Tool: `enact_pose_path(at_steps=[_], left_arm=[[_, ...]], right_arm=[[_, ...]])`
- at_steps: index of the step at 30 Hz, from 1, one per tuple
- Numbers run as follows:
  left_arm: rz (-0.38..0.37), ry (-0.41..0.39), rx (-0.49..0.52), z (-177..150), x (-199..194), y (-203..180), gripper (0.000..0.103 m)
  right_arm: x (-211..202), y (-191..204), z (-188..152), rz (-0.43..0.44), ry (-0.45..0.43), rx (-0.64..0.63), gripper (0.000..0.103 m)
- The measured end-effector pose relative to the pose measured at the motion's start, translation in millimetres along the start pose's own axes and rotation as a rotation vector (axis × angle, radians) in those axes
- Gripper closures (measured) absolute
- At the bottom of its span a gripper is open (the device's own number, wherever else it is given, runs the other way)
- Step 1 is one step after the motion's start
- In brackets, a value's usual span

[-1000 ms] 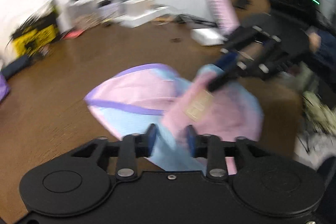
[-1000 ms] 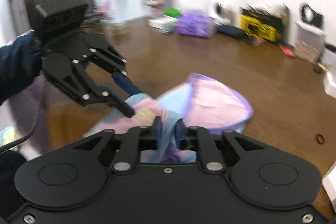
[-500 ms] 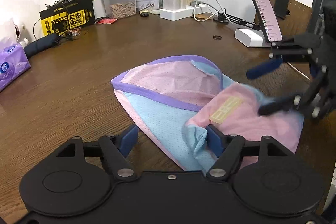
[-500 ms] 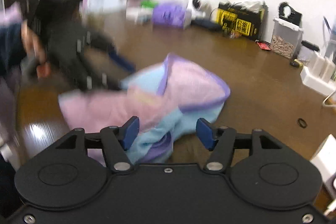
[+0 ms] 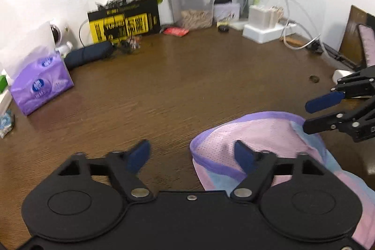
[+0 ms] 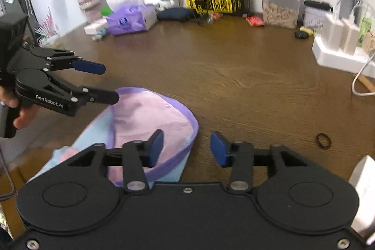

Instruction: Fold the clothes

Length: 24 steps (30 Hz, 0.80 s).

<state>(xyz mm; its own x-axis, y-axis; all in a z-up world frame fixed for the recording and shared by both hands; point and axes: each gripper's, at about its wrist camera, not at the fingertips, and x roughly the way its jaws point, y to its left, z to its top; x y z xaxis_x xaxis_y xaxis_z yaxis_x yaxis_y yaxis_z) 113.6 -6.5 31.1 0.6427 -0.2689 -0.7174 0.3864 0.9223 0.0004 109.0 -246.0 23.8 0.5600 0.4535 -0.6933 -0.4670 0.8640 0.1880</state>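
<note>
Garment folded into a bundle, both grippers released.
The left gripper (image 5: 191,157) is seen with jaws apart after just closing partway, nothing gripped; the pink-and-blue garment (image 6: 150,118) lies near on the worktop (image 6: 246,76), seemingly part-folded; the right gripper (image 6: 186,149) likewise, empty.

Garment (image 5: 269,137) near part hidden behind claw body; box lettering (image 5: 124,24) blurred.
</note>
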Motion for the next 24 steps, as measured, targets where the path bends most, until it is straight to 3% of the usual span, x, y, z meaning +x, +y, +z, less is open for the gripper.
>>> enact_pose_path(at_steps=[3, 4, 7, 11, 15, 20, 24], left_arm=[[-0.015, 0.035, -0.037, -2, 9, 5, 0.083], [-0.024, 0.035, -0.048, -4, 10, 7, 0.089], [-0.053, 0.036, -0.081, -7, 8, 9, 0.099], [-0.062, -0.006, -0.091, -8, -8, 6, 0.101], [-0.085, -0.086, -0.049, -12, -46, -7, 0.101], [-0.079, -0.163, 0.022, -40, -97, -36, 0.101], [-0.048, -0.161, 0.060, -73, -116, -55, 0.101]], right_arm=[[10, 0, -3, 0.008, 0.015, -0.021, 0.079], [11, 1, -4, 0.005, 0.013, -0.031, 0.095], [8, 1, -9, 0.000, 0.006, -0.044, 0.098], [-3, 0, -11, 0.012, -0.041, -0.052, 0.099], [-33, -1, -15, 0.076, -0.134, -0.096, 0.099], [-75, 6, -36, 0.202, -0.256, -0.208, 0.099], [-100, 20, -58, 0.271, -0.264, -0.321, 0.099]])
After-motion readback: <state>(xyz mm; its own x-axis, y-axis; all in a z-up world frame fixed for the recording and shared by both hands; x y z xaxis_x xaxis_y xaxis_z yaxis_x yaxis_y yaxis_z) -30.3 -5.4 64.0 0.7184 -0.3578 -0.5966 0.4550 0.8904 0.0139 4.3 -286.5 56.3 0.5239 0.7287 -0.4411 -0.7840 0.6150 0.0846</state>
